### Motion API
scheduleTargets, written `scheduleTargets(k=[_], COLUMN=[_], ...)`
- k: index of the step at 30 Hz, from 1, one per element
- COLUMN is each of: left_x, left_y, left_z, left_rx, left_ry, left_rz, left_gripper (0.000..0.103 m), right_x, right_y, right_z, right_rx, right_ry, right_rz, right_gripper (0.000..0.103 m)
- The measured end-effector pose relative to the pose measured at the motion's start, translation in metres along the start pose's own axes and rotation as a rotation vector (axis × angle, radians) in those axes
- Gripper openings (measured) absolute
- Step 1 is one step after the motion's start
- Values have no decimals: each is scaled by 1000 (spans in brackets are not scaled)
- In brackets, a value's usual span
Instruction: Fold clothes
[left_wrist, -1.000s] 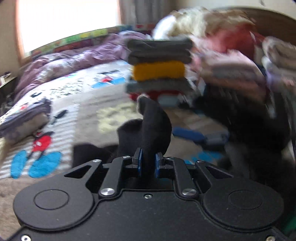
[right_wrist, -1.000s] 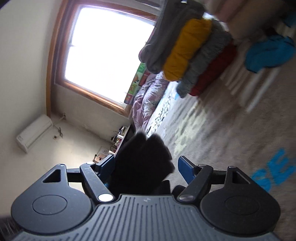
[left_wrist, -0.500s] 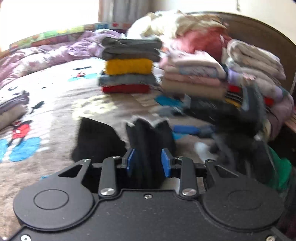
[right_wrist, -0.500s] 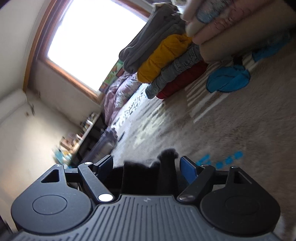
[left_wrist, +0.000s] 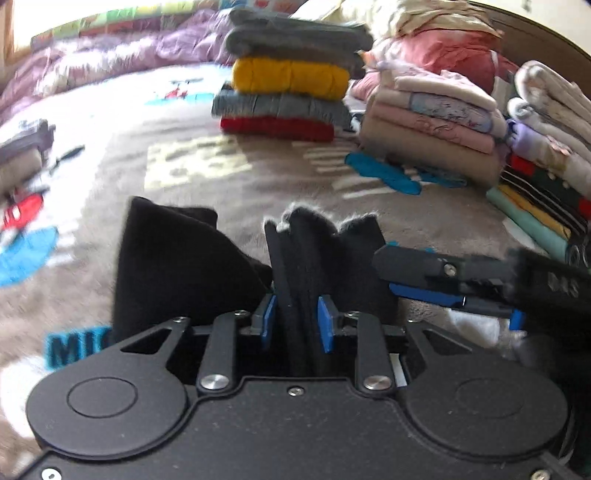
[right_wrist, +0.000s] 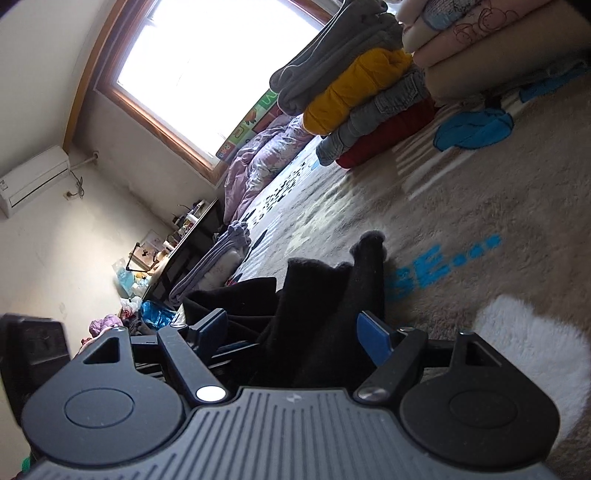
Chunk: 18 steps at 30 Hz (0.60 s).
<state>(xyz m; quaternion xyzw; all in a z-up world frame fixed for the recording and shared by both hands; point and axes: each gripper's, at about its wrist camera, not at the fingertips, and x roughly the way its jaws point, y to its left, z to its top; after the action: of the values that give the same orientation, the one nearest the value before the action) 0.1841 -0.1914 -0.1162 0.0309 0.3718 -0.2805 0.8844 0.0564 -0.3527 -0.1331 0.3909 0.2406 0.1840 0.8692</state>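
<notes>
A black garment (left_wrist: 314, 258) stands bunched in folds on the beige blanket (left_wrist: 240, 192), with a loose flap (left_wrist: 166, 258) lying to its left. My left gripper (left_wrist: 295, 319) has the folded bundle between its blue pads (left_wrist: 325, 325), and its jaws are closing on it. In the left wrist view my right gripper (left_wrist: 388, 273) comes in from the right, beside the bundle's edge. In the right wrist view the same black garment (right_wrist: 332, 295) rises between the wide-set fingers of the right gripper (right_wrist: 291, 332), whose left pad (right_wrist: 212, 325) stands apart from the cloth.
Stacks of folded clothes stand at the back: a grey, yellow and red pile (left_wrist: 291, 85), a pink and beige pile (left_wrist: 432, 125), more at the far right (left_wrist: 546, 155). A folded pile (left_wrist: 22, 155) lies left. A white fluffy patch (right_wrist: 528, 350) is near the right gripper.
The left gripper has sunk toward the blanket and its pads now stand wider on a thicker bundle. The right gripper has entered the left wrist view, and its own view has rolled.
</notes>
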Motion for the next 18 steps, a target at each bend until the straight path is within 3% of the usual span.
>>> scheduleTargets(k=[3,7,13,18], left_x=[0,-13,-13,0], left_y=[5,21,45,35], left_z=[-2,-7,-15,-11], left_rx=[-66,-185,-331,-295], left_ry=[5,-14,-9,40], left_rz=[-40,-135,-161,-136], left_gripper=[9,8,8,8], right_x=[6,14,17,16], right_y=[-4,-18,-16,-15], right_z=[-3,-4,-5,-6], right_rx=[25,108,101,92], right_ry=[4,-2,-2,-7], right_rz=[5,3,-22,-31], right_gripper=[78,77,76,74])
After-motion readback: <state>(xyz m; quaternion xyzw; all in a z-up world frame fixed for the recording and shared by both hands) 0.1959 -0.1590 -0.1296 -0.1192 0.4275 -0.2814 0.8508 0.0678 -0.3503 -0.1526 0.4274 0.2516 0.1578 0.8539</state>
